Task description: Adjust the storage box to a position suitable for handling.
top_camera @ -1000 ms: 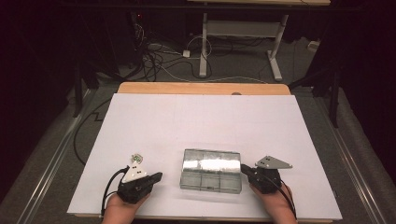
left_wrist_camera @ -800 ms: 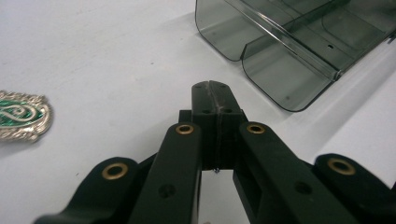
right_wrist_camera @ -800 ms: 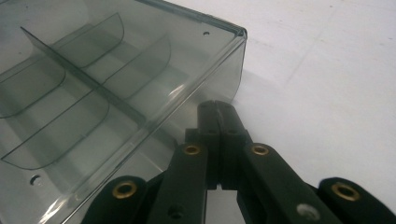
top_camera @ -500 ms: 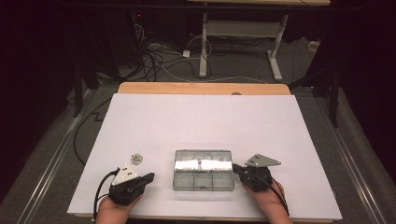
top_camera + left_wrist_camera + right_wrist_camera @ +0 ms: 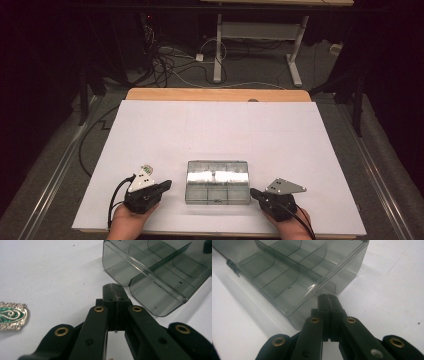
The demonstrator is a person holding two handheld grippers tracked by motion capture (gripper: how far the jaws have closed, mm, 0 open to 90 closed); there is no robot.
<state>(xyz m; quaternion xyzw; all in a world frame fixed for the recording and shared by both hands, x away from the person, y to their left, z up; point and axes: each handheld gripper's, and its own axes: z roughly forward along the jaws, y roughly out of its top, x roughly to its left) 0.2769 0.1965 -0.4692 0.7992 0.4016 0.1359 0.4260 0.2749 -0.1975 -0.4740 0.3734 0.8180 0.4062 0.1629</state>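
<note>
Room dark — light falls on bench [image 5: 220, 125] alone. White sheet [image 5: 150, 150] covers bench; wooden edge [image 5: 215, 94] shows at far side. Beyond: grey floor [image 5: 260, 75], tangled cables [image 5: 165, 65], white-legged desk frame [image 5: 218, 50].

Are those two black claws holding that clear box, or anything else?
Nothing is held. Both the left gripper and the right gripper are shut and empty, beside the clear box.

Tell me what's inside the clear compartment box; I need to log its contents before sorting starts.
The clear compartment box shows bare dividers and bare floors in both gripper views; nothing lies in the compartments seen there. In the high view glare on the lid hides part of the back row. A green-and-silver brooch lies outside on the table.
</note>
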